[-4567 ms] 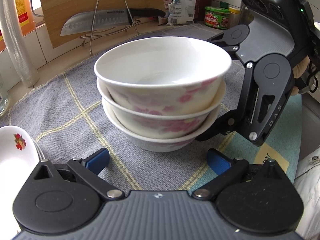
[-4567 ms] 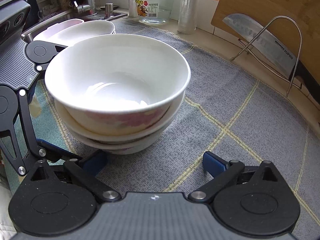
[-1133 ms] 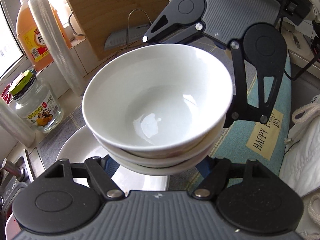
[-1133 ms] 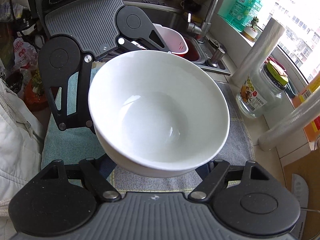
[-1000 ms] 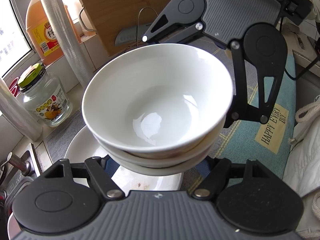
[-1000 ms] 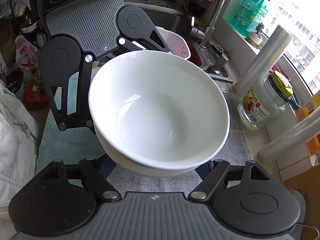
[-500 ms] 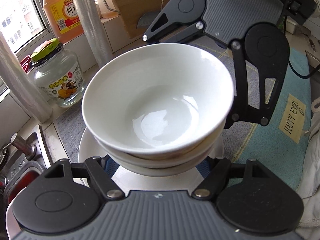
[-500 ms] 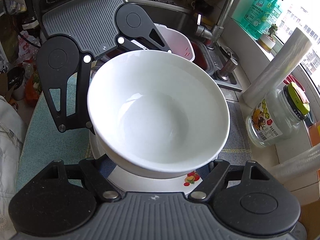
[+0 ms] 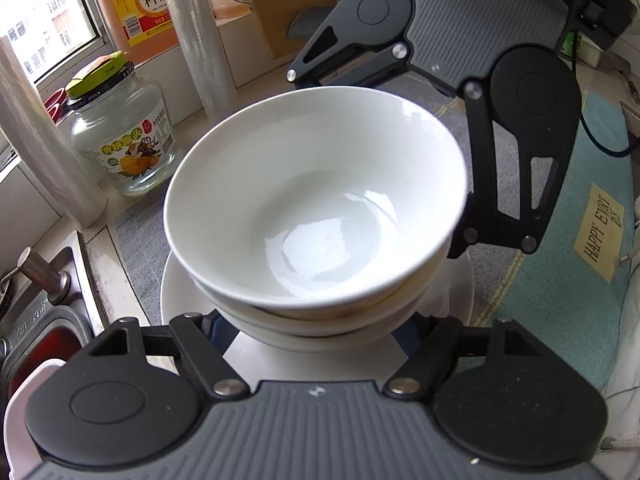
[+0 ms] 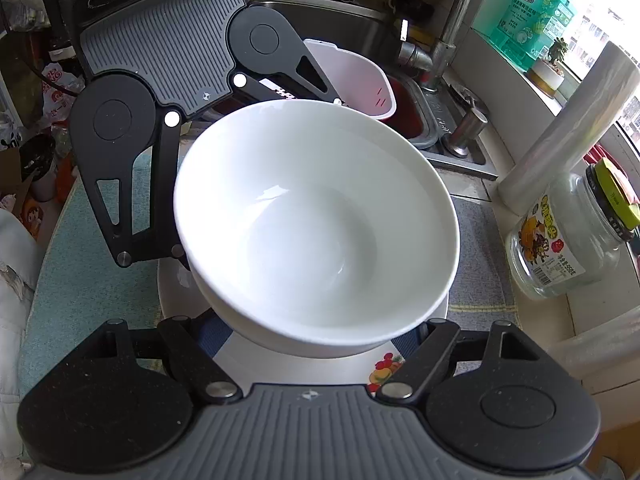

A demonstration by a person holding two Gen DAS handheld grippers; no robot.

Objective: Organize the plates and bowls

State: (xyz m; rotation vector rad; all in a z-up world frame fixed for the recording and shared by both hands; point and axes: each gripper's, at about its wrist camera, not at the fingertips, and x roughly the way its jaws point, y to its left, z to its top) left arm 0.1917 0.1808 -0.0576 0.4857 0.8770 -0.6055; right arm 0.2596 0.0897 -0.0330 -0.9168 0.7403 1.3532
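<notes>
A stack of three white bowls (image 9: pixel 316 200) with pink flowers on the outside fills both views. My left gripper (image 9: pixel 316 328) is shut on its lower part from one side, blue pads hidden under the rims. From the opposite side my right gripper (image 10: pixel 316 332) is shut on the same stack of bowls (image 10: pixel 316 220). Each gripper shows in the other's view: the right gripper (image 9: pixel 500 160) and the left gripper (image 10: pixel 120 160). Directly beneath lies a white plate (image 9: pixel 188 292), its fruit-print rim (image 10: pixel 384 368) showing. I cannot tell whether the stack touches the plate.
A glass jar (image 9: pixel 124 136) and a cling-film roll (image 9: pixel 196 36) stand by the window, with an orange oil bottle (image 9: pixel 136 8) behind. The sink (image 10: pixel 360 20) holds a white basin (image 10: pixel 352 76). A teal mat (image 9: pixel 560 300) covers the counter.
Both grippers closed on the bowl stack, lifted it off the grey mat and carried it toward the sink. Over the last second it came down over the white plate.
</notes>
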